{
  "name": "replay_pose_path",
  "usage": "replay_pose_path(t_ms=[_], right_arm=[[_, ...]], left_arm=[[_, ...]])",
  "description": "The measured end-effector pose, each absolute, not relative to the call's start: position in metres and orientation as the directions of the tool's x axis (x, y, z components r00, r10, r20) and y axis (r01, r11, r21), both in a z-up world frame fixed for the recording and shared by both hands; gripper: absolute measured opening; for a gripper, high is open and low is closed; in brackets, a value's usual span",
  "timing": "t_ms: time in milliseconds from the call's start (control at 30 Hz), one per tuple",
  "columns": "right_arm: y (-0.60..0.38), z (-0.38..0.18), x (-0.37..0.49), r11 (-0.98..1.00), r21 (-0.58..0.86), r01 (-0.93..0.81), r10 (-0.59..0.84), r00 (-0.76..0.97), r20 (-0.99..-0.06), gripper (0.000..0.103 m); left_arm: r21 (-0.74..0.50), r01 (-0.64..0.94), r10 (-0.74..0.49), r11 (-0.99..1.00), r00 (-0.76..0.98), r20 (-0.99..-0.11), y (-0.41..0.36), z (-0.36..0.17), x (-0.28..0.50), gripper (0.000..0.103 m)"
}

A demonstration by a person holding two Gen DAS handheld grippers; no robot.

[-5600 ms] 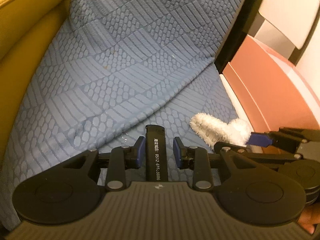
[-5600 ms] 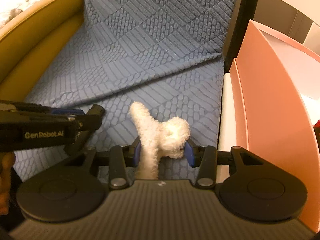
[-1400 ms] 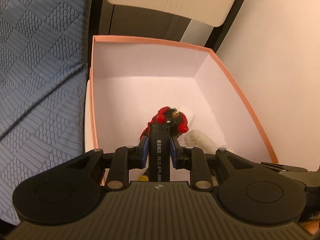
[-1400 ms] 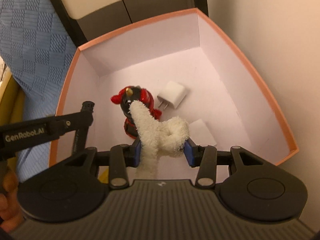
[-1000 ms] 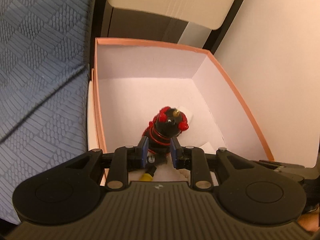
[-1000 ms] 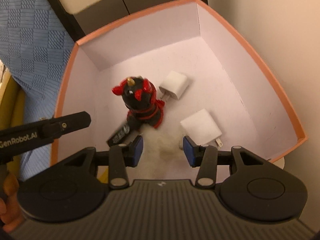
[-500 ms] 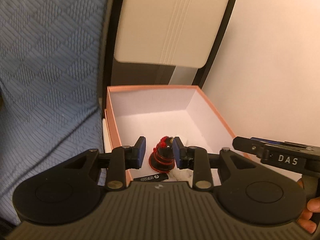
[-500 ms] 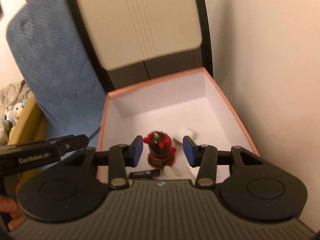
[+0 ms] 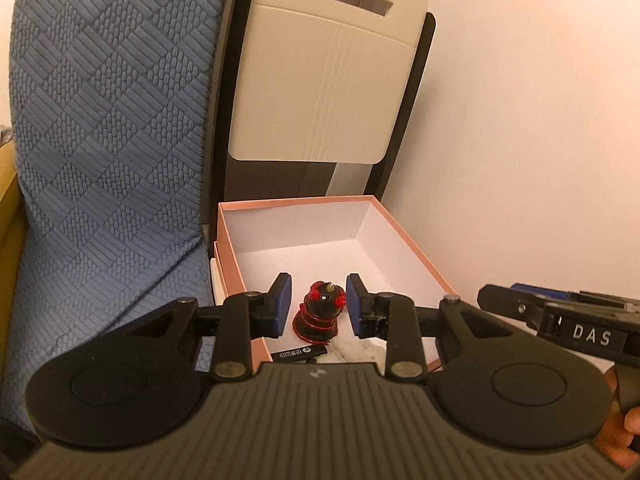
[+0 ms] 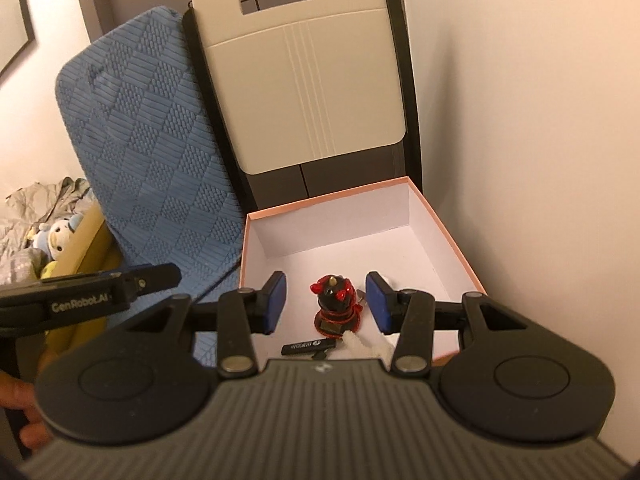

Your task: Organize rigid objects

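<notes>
A pink box (image 9: 404, 240) (image 10: 448, 232) with a white inside stands between the blue seat and the wall. In it stands a red and black figurine (image 9: 322, 312) (image 10: 336, 306). A black lighter (image 9: 298, 354) (image 10: 308, 347) and a white fluffy piece (image 9: 356, 348) (image 10: 370, 346) lie at the box's near side. My left gripper (image 9: 318, 304) is open and empty, held high above the box. My right gripper (image 10: 326, 300) is open and empty, also high above the box.
A blue quilted seat back (image 9: 108, 140) (image 10: 152, 152) rises left of the box. A cream panel (image 9: 320, 80) (image 10: 304, 72) stands behind it, a wall (image 9: 540, 120) to the right. A plush toy (image 10: 54, 236) lies far left.
The left gripper let go of the black lighter and the right let go of the white fluffy piece into the box. Both grippers then rose and pulled back from the box.
</notes>
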State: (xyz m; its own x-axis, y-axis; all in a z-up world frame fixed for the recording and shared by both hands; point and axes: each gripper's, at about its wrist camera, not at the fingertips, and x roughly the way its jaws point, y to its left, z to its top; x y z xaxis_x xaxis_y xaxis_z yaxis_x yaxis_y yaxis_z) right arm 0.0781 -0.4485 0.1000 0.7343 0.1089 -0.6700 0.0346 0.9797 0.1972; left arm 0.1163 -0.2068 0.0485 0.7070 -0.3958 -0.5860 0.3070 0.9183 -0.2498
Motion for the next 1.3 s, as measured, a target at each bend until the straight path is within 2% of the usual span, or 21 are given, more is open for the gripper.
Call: replay_pose_path(t_ms=[733,833,933,1000,1067,1100,1167,1200,1233,1300], right_arm=[[-0.445,0.092,0.026,0.983,0.172,0.062,0.077,0.713,-0.697,0.047],[-0.446,0.089,0.024,0.984,0.167,0.066,0.071,0.711,-0.7,0.047],[-0.448,0.088,0.025,0.985,0.161,0.064,0.068,0.709,-0.701,0.047],[-0.449,0.087,0.026,0.985,0.161,0.06,0.071,0.709,-0.701,0.047],[-0.449,0.087,0.026,0.986,0.153,0.064,0.062,0.71,-0.701,0.047],[-0.45,0.086,0.027,0.987,0.146,0.066,0.056,0.71,-0.702,0.047],[-0.452,0.085,0.029,0.988,0.135,0.076,0.042,0.707,-0.706,0.061],[-0.453,0.084,0.03,0.988,0.132,0.084,0.034,0.708,-0.706,0.081],[-0.454,0.083,0.03,0.987,0.131,0.092,0.027,0.711,-0.702,0.092],[-0.456,0.081,0.031,0.987,0.121,0.103,0.013,0.708,-0.707,0.096]], left_arm=[[-0.236,0.277,-0.365,0.931,0.707,-0.606,-0.194,0.043,0.071,0.035],[-0.241,0.273,-0.364,0.931,0.705,-0.609,-0.194,0.041,0.072,0.044],[-0.243,0.273,-0.366,0.931,0.702,-0.611,-0.195,0.04,0.071,0.049],[-0.247,0.269,-0.366,0.931,0.7,-0.613,-0.195,0.04,0.072,0.06],[-0.246,0.26,-0.358,0.934,0.704,-0.614,-0.194,0.04,0.073,0.08],[-0.243,0.255,-0.352,0.936,0.707,-0.613,-0.194,0.041,0.073,0.085],[-0.237,0.252,-0.345,0.938,0.711,-0.613,-0.194,0.041,0.073,0.095],[-0.234,0.254,-0.346,0.938,0.708,-0.615,-0.194,0.041,0.073,0.096],[-0.232,0.257,-0.346,0.938,0.704,-0.62,-0.194,0.04,0.074,0.097],[-0.225,0.256,-0.341,0.94,0.7,-0.628,-0.195,0.039,0.075,0.098]])
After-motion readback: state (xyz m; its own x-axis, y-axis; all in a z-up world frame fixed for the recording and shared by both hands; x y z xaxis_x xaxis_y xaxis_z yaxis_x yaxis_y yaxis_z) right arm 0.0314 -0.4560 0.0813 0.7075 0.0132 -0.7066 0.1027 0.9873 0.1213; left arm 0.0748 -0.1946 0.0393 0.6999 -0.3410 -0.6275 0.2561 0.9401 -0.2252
